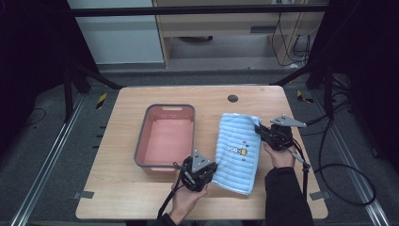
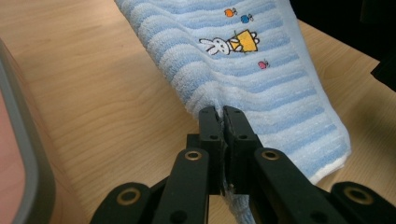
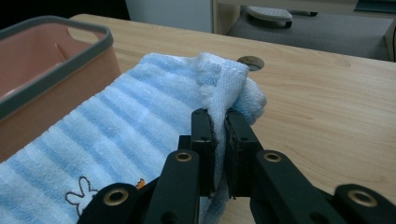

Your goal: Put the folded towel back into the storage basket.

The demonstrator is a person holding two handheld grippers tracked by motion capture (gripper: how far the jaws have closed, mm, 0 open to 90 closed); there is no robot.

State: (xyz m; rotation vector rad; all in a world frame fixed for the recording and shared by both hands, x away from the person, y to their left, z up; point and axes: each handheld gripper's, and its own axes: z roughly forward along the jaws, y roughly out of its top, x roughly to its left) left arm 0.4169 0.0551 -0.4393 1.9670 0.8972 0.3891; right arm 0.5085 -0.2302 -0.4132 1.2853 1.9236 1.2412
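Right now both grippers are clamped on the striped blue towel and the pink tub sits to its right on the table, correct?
Not quite. Both the left gripper and right gripper are clamped on the towel, but the pink tub sits to the towel's left, as the high view shows. The rest stands.

Pink tub (image 1: 165, 136) hogs the bench's (image 1: 141, 197) left-middle, towel (image 1: 237, 150) sits right beside it; front edge and far corners are wide open.
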